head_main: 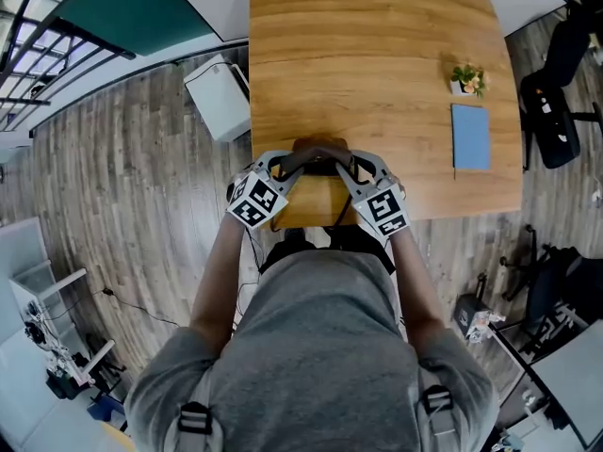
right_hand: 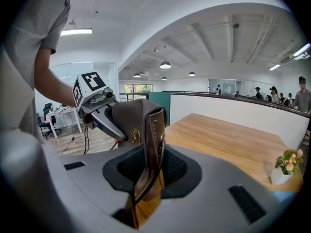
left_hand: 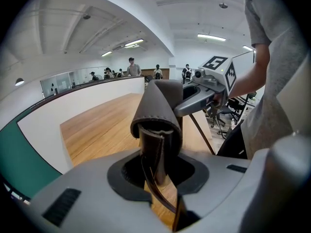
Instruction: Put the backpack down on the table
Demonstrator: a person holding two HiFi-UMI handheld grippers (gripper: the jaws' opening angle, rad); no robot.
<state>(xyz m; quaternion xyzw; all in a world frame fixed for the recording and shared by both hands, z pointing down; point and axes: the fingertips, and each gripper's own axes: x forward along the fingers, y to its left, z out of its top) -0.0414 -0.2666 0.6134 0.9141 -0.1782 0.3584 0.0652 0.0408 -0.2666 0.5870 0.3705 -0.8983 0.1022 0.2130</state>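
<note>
A brown leather backpack (head_main: 318, 196) hangs at the near edge of the wooden table (head_main: 367, 55), just in front of the person's body. My left gripper (head_main: 288, 169) is shut on the dark leather at the left of its top, and my right gripper (head_main: 351, 169) is shut on the right of it. In the left gripper view a folded leather flap and strap (left_hand: 156, 125) stand between the jaws of the left gripper (left_hand: 158, 171), with the right gripper (left_hand: 204, 95) beyond. In the right gripper view a stitched strap (right_hand: 151, 144) passes through the right gripper (right_hand: 148, 171). The bag's bottom is hidden.
A small potted plant (head_main: 466, 79) and a blue notebook (head_main: 470, 137) lie at the table's right side. A white box (head_main: 219, 97) stands on the floor by the table's left edge. Black office chairs (head_main: 551, 121) stand to the right.
</note>
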